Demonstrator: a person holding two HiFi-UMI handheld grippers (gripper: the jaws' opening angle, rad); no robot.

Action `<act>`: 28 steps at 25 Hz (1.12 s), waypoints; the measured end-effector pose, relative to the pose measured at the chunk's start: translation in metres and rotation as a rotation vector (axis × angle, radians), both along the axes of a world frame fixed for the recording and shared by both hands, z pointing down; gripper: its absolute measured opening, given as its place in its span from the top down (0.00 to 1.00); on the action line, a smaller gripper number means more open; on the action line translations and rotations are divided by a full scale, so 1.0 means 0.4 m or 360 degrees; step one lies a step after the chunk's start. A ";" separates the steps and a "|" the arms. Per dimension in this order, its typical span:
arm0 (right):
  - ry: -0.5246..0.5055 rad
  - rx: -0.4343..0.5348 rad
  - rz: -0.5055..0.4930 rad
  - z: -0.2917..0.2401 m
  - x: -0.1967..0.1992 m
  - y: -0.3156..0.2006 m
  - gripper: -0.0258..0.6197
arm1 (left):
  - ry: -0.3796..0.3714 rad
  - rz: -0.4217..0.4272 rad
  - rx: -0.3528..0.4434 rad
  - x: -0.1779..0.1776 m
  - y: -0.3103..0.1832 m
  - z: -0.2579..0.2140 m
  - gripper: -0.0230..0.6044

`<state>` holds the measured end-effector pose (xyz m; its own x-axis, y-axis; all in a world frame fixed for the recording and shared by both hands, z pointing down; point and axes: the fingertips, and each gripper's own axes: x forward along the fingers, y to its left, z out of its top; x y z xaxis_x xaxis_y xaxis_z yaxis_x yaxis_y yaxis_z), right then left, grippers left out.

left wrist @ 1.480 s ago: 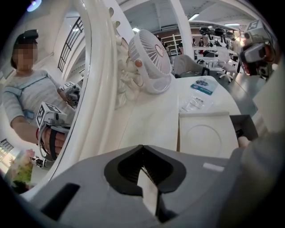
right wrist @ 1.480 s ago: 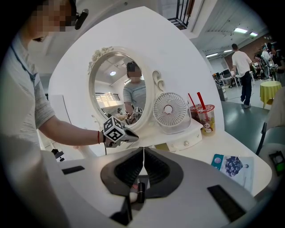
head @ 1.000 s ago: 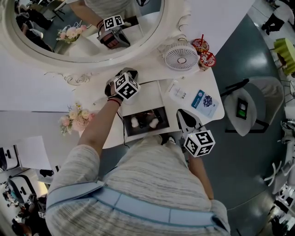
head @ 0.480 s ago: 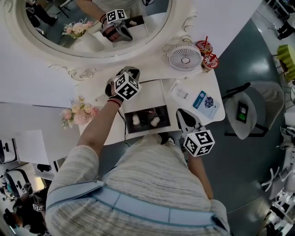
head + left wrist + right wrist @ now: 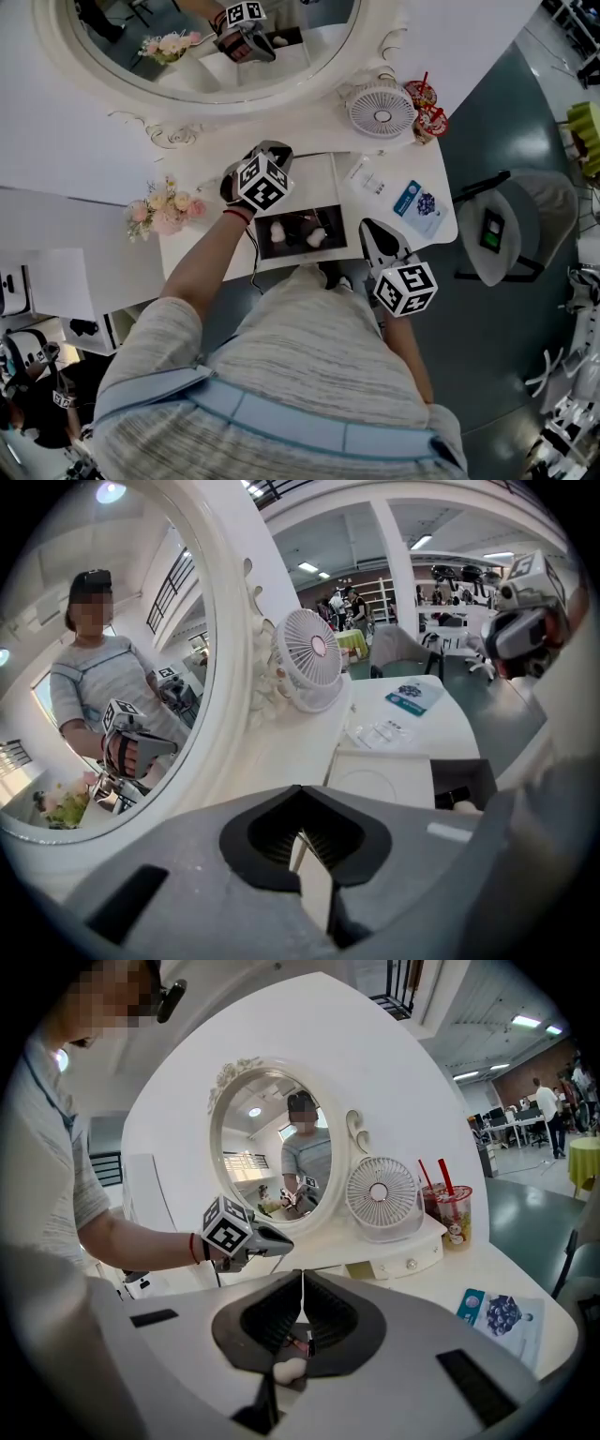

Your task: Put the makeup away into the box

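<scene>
My left gripper (image 5: 267, 155) is up over the white dresser (image 5: 436, 230), off the back left corner of the box (image 5: 333, 246) and near the mirror frame. Its jaws are pressed fully together with nothing gripped; in the left gripper view (image 5: 300, 834) I see only pale surface past their tips.

My right gripper (image 5: 368, 230) sits just beside the box's right edge and points across it. Its jaws are also closed flat against each other and empty (image 5: 302, 1283). Looking along them in the right gripper view, the box's inside (image 5: 300, 1340) shows right beneath the tips.

The box lies between the two grippers, at the dresser's front edge, close to my body. It is shallow and dark inside, and its white lid (image 5: 305, 187) lies open behind it.

The makeup is already in the box. I can see a white rounded puff (image 5: 277, 230) on the left, a second pale one (image 5: 316, 237) on the right, and some small dark pieces between them that are too small to tell apart.
</scene>
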<state>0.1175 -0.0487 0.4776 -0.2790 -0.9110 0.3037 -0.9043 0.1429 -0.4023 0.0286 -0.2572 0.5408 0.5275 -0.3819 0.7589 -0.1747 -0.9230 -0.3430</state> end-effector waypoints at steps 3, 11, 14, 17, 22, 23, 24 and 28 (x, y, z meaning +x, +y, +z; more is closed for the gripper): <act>0.0006 0.0006 -0.0014 -0.004 -0.005 0.015 0.94 | 0.0003 -0.0003 -0.0014 -0.007 0.035 0.005 0.94; 0.0022 0.0016 -0.0049 -0.014 -0.013 0.055 0.94 | -0.0005 0.0017 -0.0079 -0.017 0.147 0.027 0.94; 0.0028 0.0022 -0.0062 -0.018 -0.017 0.072 0.94 | -0.0001 0.0048 -0.0107 -0.013 0.203 0.039 0.94; 0.0034 0.0025 -0.0071 -0.019 -0.019 0.089 0.94 | 0.0003 0.0078 -0.0144 -0.008 0.256 0.051 0.94; 0.0041 0.0030 -0.0078 -0.020 -0.020 0.117 0.94 | 0.0002 0.0121 -0.0187 0.001 0.329 0.069 0.94; 0.0042 0.0028 -0.0079 -0.019 -0.021 0.122 0.94 | -0.0001 0.0130 -0.0195 0.004 0.342 0.073 0.94; 0.0042 0.0027 -0.0080 -0.019 -0.021 0.127 0.94 | -0.0004 0.0139 -0.0202 0.007 0.354 0.078 0.94; 0.0048 0.0025 -0.0086 -0.019 -0.022 0.143 0.94 | -0.0024 0.0169 -0.0223 0.019 0.390 0.098 0.94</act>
<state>0.1087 0.0086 0.4698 -0.3190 -0.8996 0.2984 -0.9066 0.1980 -0.3726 0.0360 -0.1011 0.5799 0.5474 -0.2148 0.8089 -0.0696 -0.9748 -0.2118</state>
